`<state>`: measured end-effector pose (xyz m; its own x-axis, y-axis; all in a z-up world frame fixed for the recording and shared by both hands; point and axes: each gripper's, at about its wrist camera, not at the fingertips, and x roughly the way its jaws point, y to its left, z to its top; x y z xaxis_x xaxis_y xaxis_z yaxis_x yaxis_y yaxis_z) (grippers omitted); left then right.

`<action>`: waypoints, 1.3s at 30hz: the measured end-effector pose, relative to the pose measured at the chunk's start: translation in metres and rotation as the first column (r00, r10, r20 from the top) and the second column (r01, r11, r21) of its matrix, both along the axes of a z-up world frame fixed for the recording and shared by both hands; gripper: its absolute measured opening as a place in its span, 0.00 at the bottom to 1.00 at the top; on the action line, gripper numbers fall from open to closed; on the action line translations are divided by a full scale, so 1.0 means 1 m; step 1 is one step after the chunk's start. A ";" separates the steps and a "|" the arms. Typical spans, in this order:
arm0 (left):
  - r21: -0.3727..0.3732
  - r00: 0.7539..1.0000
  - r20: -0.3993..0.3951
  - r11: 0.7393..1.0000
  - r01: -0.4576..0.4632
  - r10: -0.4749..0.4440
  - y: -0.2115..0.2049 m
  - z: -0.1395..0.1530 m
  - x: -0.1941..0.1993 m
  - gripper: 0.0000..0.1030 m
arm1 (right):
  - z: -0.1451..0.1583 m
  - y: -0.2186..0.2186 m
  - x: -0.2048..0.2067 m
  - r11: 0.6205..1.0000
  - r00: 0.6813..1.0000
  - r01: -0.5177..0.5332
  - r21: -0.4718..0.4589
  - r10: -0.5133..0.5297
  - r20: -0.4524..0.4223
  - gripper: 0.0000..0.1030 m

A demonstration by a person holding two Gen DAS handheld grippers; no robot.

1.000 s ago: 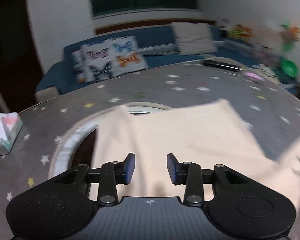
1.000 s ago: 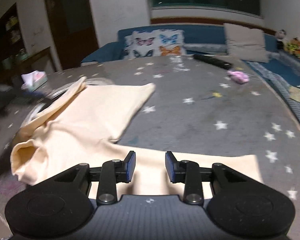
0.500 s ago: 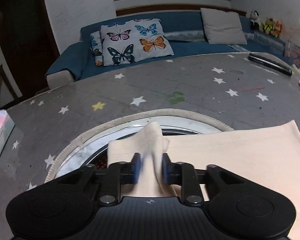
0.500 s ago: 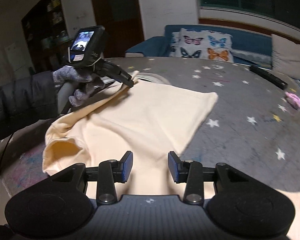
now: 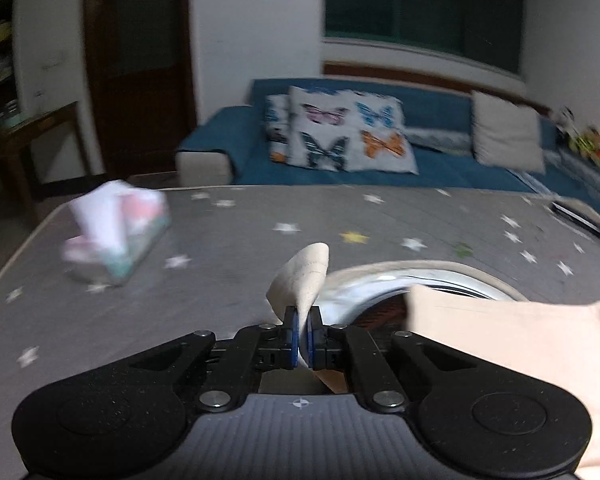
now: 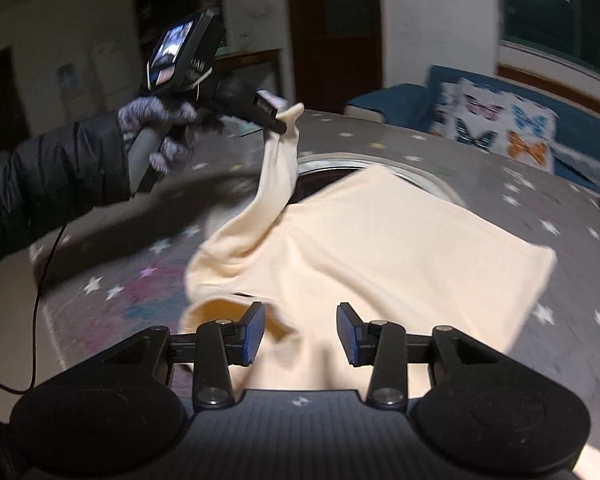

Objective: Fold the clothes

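The left gripper [image 5: 303, 334] has its jaws closed on a corner of the cream shirt [image 6: 380, 248] and holds this corner lifted above the grey worktop [image 5: 220, 264] with stars. The rest of the shirt lies on the worktop, partly over a round ring [image 5: 440, 274]. The right gripper [image 6: 301, 334] is above the shirt with its jaws apart, gripping nothing.

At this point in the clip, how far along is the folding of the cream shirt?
Early. Nothing looks folded yet: the cream shirt lies mostly spread on the star-print table. In hand: the left tongs are shut on one corner, lifting it. The right tongs stand open above the collar end, gripping nothing. Every fold remains.
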<state>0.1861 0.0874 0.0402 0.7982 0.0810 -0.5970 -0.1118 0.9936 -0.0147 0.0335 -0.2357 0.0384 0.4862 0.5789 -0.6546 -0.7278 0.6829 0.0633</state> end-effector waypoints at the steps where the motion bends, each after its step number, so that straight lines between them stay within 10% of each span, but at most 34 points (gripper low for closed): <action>1: -0.008 1.000 0.010 1.000 -0.020 0.020 0.010 0.003 -0.010 0.04 | 0.000 0.007 -0.003 1.000 1.000 -0.021 -0.012 0.021 0.005 0.39; 9: -0.039 0.990 -0.027 0.989 -0.141 0.140 0.073 -0.009 -0.067 0.04 | -0.025 0.056 -0.020 0.977 0.986 -0.132 -0.168 0.146 0.075 0.42; 13: -0.051 0.978 -0.081 0.980 -0.195 0.190 0.094 -0.033 -0.080 0.04 | -0.038 0.070 -0.026 0.969 0.982 -0.160 -0.191 0.176 0.074 0.12; 17: -0.084 0.975 -0.082 0.974 -0.211 0.204 0.101 -0.039 -0.090 0.04 | -0.036 0.070 -0.035 0.968 0.980 -0.162 -0.189 0.180 0.081 0.02; 34: -0.032 0.947 -0.112 0.952 -0.306 0.300 0.135 -0.038 -0.163 0.09 | -0.025 0.061 -0.085 0.917 0.927 -0.368 -0.151 0.375 0.021 0.10; 39: 0.012 0.944 -0.091 0.948 -0.318 0.318 0.136 -0.030 -0.178 0.11 | 0.001 0.038 -0.079 0.959 0.960 -0.278 -0.065 0.280 0.027 0.12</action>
<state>0.0080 0.2234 0.0099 0.6737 0.3204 -0.6660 -0.4232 0.9060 0.0079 -0.0450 -0.1973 0.0392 0.3348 0.6554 -0.6770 -0.8908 0.4544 -0.0007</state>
